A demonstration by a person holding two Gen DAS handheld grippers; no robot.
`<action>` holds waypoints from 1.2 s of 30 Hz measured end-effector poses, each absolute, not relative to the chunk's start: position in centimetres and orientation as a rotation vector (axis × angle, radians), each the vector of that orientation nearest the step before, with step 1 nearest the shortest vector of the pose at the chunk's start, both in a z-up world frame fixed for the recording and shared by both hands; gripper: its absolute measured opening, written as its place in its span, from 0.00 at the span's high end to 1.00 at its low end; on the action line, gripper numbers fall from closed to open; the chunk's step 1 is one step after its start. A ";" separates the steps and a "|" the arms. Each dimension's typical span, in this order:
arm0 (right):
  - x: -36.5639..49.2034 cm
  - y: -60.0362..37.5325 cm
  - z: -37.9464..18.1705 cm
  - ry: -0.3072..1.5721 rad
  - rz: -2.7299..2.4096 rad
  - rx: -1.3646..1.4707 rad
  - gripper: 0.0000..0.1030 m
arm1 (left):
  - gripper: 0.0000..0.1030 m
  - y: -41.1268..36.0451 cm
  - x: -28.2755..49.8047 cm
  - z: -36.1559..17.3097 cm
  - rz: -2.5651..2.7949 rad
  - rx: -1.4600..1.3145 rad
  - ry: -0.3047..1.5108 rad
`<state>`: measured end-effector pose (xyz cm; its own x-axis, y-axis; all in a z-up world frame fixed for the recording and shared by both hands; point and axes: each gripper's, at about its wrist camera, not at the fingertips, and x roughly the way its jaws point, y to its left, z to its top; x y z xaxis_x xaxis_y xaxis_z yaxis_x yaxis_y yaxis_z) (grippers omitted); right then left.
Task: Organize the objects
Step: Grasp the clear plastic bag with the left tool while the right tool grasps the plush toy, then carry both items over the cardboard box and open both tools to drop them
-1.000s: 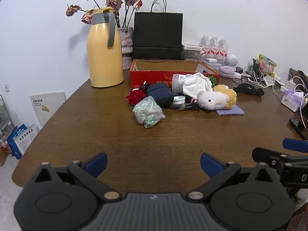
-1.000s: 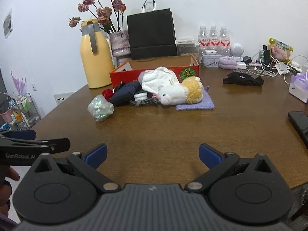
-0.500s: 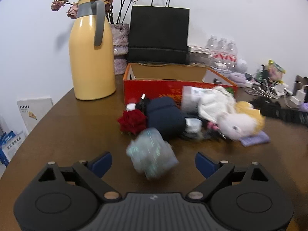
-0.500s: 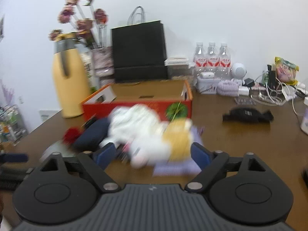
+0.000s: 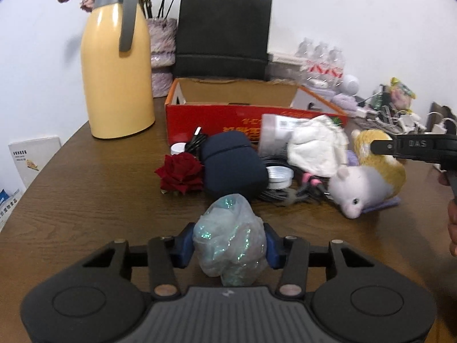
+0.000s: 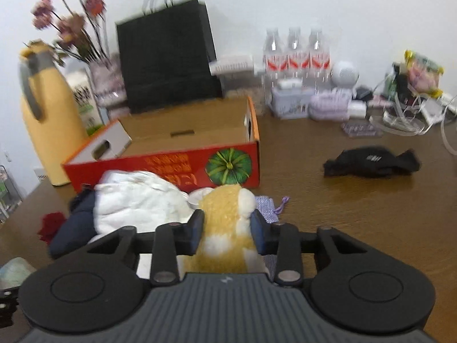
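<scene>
Here the left tongs (image 5: 230,247) are closing around a crinkled plastic bag (image 5: 230,238) that sits on the brown counter (image 5: 85,200) toward its near edge; both blue pads press its sides. The right tongs (image 6: 228,230) are closing on the yellow back of a plush toy (image 6: 225,223), the pads touching its fur on either side.

The red cardboard box (image 6: 171,168) stands open toward the far edge of the counter, and what shows of its inside is bare brown cardboard with a hand slot in the wall. In front of it lies the pile: a red fabric rose (image 5: 181,173), a dark blue pouch (image 5: 232,165), a white cloth (image 5: 317,150), a small white lid (image 5: 280,174) on coiled dark cables, and the toy resting on a purple cloth (image 6: 265,205).

A yellow jug (image 5: 117,71) stands near the far left edge beside a vase of dried flowers (image 5: 161,54) and a black paper bag (image 5: 222,34). Three water bottles (image 6: 295,51) stand along the far edge, a black glove (image 6: 371,163) toward the right.
</scene>
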<state>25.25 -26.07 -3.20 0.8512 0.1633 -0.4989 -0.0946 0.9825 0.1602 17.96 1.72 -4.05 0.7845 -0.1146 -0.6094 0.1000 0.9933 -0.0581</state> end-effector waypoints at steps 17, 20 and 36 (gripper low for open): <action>17.3 -23.6 -5.4 0.659 0.208 0.168 0.27 | 0.27 0.8 12.6 -5.1 -0.116 -0.012 0.692; 17.5 -22.6 -6.2 0.681 0.166 0.104 0.52 | 0.28 1.1 13.0 -5.1 -0.087 -0.021 0.692; 32.0 -26.4 7.2 0.390 0.208 0.072 0.58 | 0.62 3.8 33.0 5.9 -0.159 -0.074 0.547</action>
<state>31.96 -26.37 7.17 0.9041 0.2148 -0.3696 -0.1870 0.9762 0.1099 33.04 3.80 5.86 0.8421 -0.1700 -0.5118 0.1305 0.9850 -0.1124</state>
